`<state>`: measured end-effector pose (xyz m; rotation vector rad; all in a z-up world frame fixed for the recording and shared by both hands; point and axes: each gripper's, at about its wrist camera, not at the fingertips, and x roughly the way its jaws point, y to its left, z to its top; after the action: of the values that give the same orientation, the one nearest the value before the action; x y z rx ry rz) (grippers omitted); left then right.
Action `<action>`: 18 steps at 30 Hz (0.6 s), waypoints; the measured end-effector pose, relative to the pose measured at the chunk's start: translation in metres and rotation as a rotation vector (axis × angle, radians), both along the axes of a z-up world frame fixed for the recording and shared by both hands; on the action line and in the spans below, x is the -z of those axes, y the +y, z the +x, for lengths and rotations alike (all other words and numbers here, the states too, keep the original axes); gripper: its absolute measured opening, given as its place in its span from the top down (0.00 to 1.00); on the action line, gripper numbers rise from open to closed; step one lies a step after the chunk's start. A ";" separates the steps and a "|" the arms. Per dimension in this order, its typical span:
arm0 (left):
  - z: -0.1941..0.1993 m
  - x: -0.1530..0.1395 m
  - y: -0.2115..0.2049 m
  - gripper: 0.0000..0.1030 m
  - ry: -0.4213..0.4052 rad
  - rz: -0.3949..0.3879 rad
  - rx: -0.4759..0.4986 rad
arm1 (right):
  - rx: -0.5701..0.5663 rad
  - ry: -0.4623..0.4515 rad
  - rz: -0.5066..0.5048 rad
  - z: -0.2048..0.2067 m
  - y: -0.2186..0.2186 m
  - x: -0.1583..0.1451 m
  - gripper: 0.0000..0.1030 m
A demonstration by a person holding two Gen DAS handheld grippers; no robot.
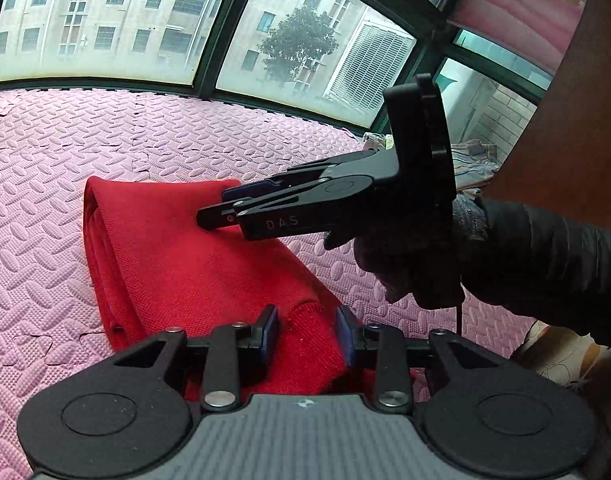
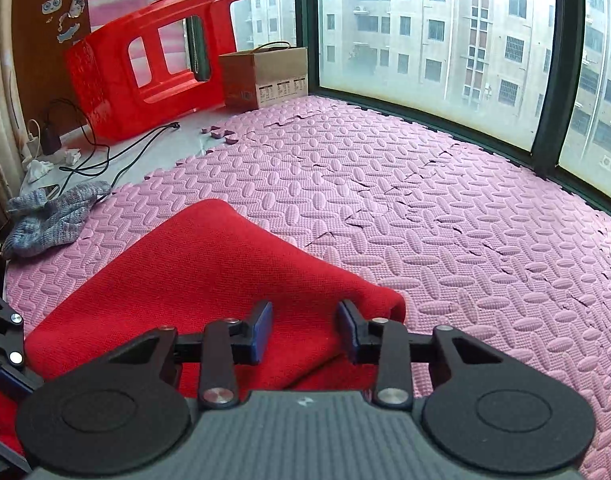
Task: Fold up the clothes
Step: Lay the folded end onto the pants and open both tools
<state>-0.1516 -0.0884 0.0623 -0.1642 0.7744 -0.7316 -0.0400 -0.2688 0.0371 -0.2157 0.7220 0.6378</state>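
A plain red knitted garment (image 2: 209,264) lies mid-frame on pale pink foam matting (image 2: 445,208) embossed with herringbone ovals, a mottled blue-grey knit glove (image 2: 53,216) at left, a glossy red plastic chair (image 2: 153,60) upper left.

The supporting surface is formed by a pink interlocking foam mat (image 2: 445,216) embossed with a raised oval pattern, laid up to the window wall; its tile seams are seen gaping in places. A folded red knitted garment (image 1: 177,248) is spread flat on the mat. Near the mat's edge, a crumpled grey-blue knitted cloth (image 2: 51,216) is laid. Beyond the mat, on bare pale floor (image 2: 185,136), a tipped red plastic chair (image 2: 145,64), a brown cardboard box (image 2: 265,76) and black cables (image 2: 117,152) are found.
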 end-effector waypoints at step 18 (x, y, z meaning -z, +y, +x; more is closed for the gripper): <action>-0.002 0.008 0.006 0.66 0.015 -0.035 -0.042 | -0.262 0.023 -0.130 0.025 0.097 -0.008 0.68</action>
<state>-0.1538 -0.0822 0.0545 -0.2177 0.7706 -0.7048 -0.0150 -0.1715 0.0449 -0.4283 0.7647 0.8445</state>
